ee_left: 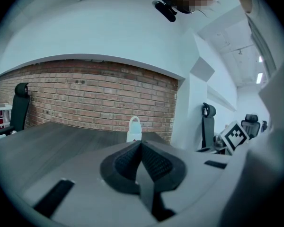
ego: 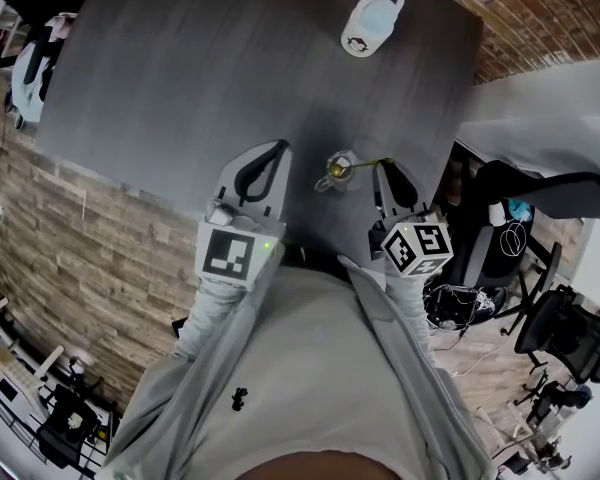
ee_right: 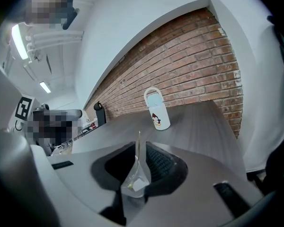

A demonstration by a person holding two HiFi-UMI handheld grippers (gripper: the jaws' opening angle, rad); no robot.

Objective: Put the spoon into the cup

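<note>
A white cup (ego: 370, 23) with a loop handle and a cartoon print stands upright at the far side of the dark table; it also shows as the cup (ee_right: 157, 110) and the cup (ee_left: 134, 129). A small clear spoon (ego: 338, 168) with a thin stem lies at the tips of my right gripper (ego: 380, 171). In the right gripper view the spoon (ee_right: 136, 174) sits between the jaws of the right gripper (ee_right: 139, 150), which stand slightly apart around the stem, open. My left gripper (ego: 267, 165) hovers left of the spoon; the left gripper (ee_left: 141, 145) is shut on nothing.
The dark grey table (ego: 180, 78) ends at a right edge close to my right gripper. Beyond that edge are black office chairs (ego: 545, 308) and cables on a wood floor. A brick wall (ee_right: 194, 65) runs behind the table's far side.
</note>
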